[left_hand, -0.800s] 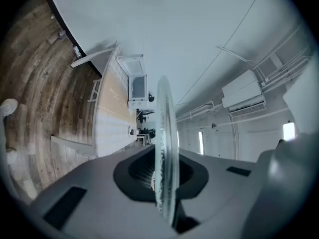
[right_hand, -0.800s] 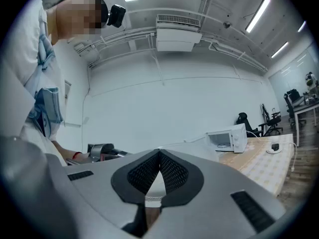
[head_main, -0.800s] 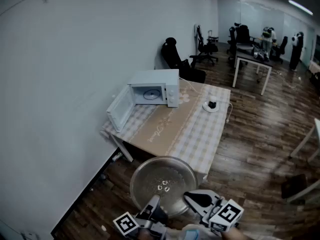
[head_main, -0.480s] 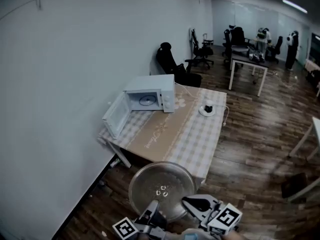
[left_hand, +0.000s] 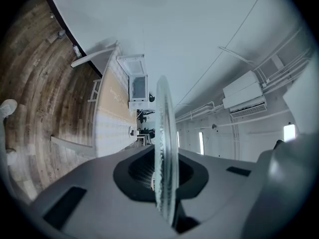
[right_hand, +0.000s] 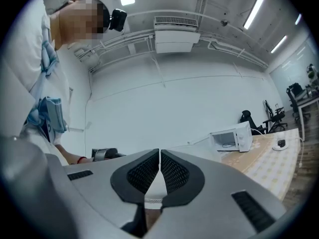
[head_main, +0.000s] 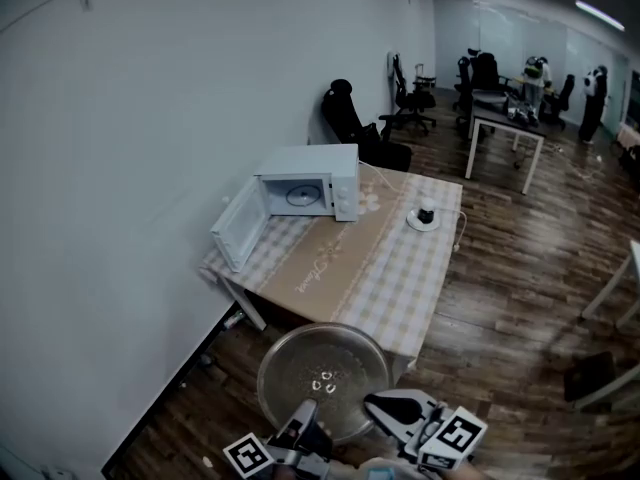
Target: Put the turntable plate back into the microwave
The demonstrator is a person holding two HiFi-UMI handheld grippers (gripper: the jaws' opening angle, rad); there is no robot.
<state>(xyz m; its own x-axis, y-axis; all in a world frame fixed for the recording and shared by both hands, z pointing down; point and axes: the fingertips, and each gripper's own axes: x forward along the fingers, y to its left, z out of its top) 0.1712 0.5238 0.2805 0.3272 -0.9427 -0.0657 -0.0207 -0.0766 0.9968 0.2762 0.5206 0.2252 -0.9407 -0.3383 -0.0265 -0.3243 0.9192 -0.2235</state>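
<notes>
A round glass turntable plate [head_main: 323, 376] hangs level over the wooden floor, short of the table [head_main: 390, 288]. My left gripper [head_main: 303, 418] is shut on its near rim. In the left gripper view the plate [left_hand: 164, 133] stands edge-on between the pads of that gripper [left_hand: 162, 171]. My right gripper [head_main: 375, 400] sits beside the plate's near right rim, shut with nothing between its jaws [right_hand: 159, 158]. The white microwave [head_main: 300, 190] stands at the table's far left corner with its door [head_main: 238, 223] swung open, well ahead of both grippers.
A small white dish with a dark object [head_main: 424, 215] and a cable lie on the table's far right. A wall runs along the left. Office chairs [head_main: 352, 118] and desks [head_main: 505, 118] stand at the back.
</notes>
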